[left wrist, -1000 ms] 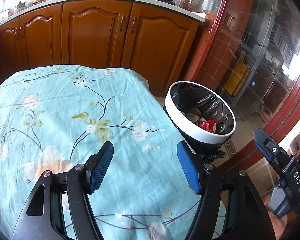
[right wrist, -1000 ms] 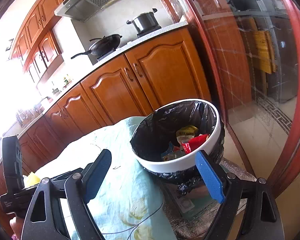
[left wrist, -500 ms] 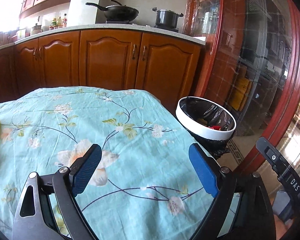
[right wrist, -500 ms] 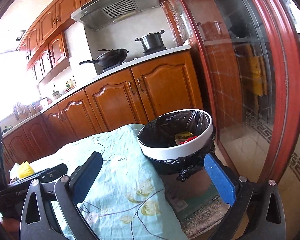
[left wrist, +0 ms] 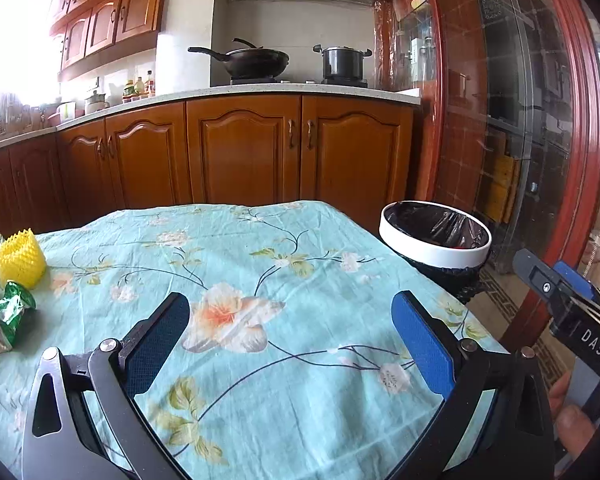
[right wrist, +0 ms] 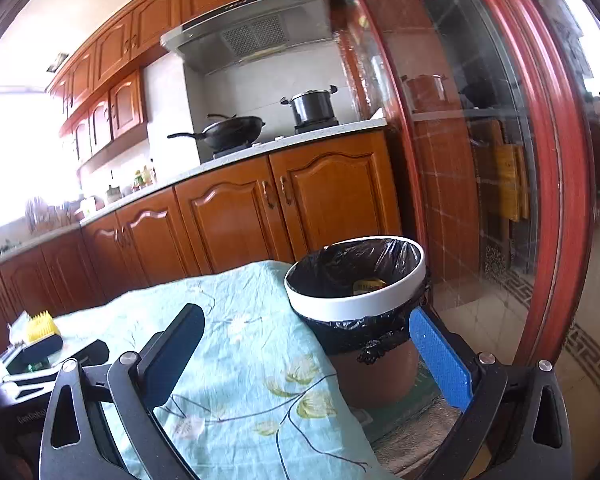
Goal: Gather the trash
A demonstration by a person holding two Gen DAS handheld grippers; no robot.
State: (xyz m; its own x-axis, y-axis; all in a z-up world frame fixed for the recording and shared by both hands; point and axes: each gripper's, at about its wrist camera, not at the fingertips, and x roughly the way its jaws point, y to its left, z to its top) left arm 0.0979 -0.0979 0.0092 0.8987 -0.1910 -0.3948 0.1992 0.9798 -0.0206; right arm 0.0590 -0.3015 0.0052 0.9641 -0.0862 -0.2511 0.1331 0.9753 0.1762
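A white-rimmed bin with a black liner stands off the table's far right corner. In the right wrist view, the bin holds a yellow wrapper. A yellow foam net and a crumpled green wrapper lie at the table's left edge. My left gripper hovers over the floral cloth, its jaws opening with nothing between them. My right gripper stands open and empty near the bin, at the cloth's right edge.
Wooden cabinets run behind the table, with a wok and a pot on the stove. A red-framed glass door closes off the right side. The bin stands on a mat on the floor.
Both grippers have drawn back from the bin and tilted up, and their jaws have spread wider. The yellow net and green wrapper have come into the left view.
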